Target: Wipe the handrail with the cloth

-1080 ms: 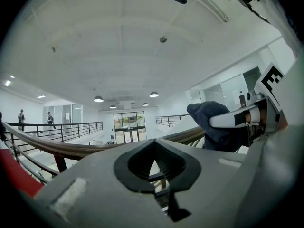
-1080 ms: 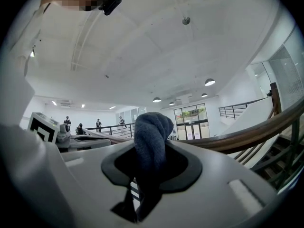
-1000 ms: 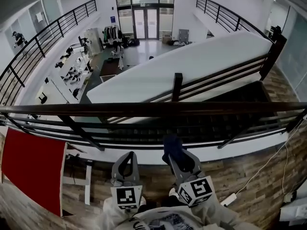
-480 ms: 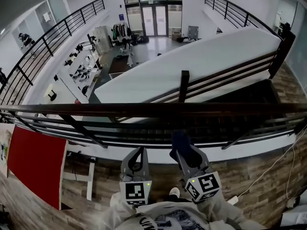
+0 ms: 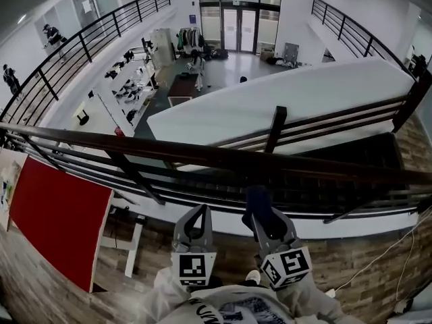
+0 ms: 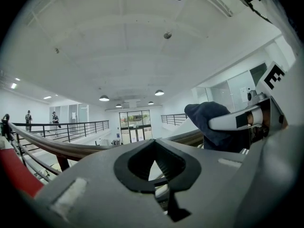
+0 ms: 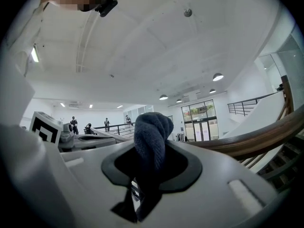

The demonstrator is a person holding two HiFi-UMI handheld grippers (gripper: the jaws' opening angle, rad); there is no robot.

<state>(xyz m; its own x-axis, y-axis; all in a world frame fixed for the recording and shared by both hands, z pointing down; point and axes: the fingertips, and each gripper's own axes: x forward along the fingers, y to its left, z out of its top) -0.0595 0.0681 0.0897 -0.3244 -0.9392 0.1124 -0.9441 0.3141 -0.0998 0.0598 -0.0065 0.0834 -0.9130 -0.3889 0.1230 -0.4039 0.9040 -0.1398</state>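
Right gripper (image 5: 263, 216) clamps the dark cloth (image 5: 256, 200), bunched forward to meet the wooden handrail (image 5: 169, 150). Left gripper (image 5: 194, 214): jaws together, empty, spare.

L hand-held gripper (image 5: 196, 212) closed, R (image 5: 262, 214) clamping cloth (image 7: 152, 133)

Quick count: one left gripper (image 5: 195, 211), one right gripper (image 5: 262, 208), one cloth (image 5: 256, 198), one handrail (image 5: 169, 151), one red panel (image 5: 57, 214), and two people (image 5: 52, 34) (image 5: 10, 78) far off.

Red board (image 5: 57, 225) at left, glass doors (image 5: 239, 29) far below
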